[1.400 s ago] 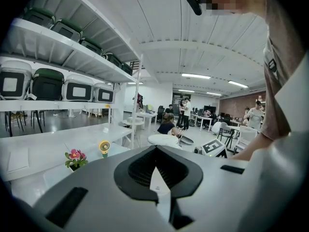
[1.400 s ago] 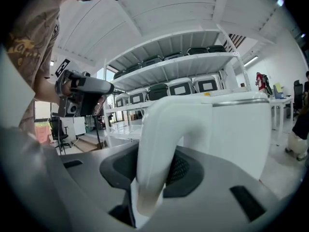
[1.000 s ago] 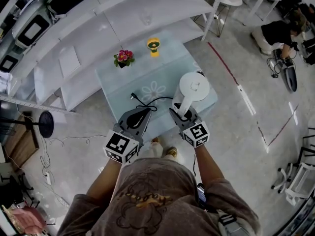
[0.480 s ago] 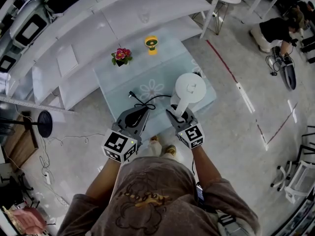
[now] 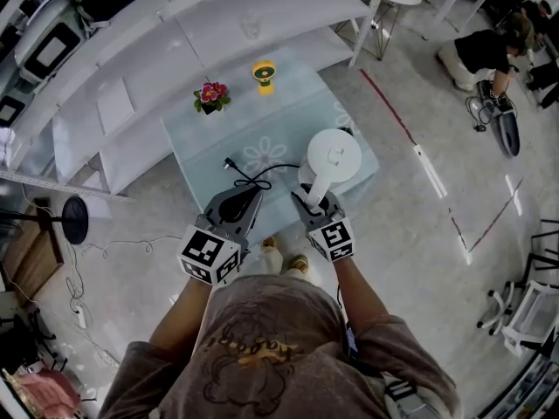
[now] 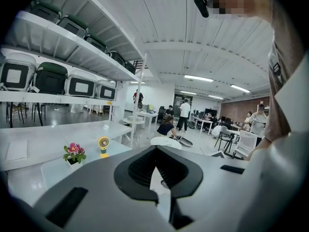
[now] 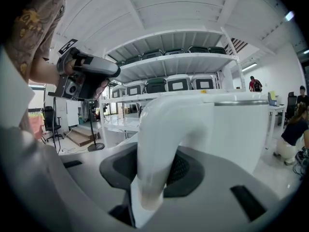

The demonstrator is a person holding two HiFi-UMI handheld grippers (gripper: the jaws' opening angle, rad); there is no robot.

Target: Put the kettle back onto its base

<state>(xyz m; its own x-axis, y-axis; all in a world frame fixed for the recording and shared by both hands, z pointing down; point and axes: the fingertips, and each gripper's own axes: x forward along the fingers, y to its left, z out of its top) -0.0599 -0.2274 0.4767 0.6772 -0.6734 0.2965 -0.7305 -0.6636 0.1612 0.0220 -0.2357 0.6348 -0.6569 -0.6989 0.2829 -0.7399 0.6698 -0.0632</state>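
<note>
Kettle [image 5: 334, 155], white, handle clamped in right gripper [image 5: 314, 201]: position at table's [image 5: 218, 138] right side barely changed, likely settling onto its base; left gripper [image 5: 240, 195] closed, empty.

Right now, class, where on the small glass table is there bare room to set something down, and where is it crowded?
Free: the stretch of table between the yellow fan and the kettle, and the left edge by the flower pot. Crowded: the near side, where the cord and plug lie beside the kettle, held by the right tongs.
</note>
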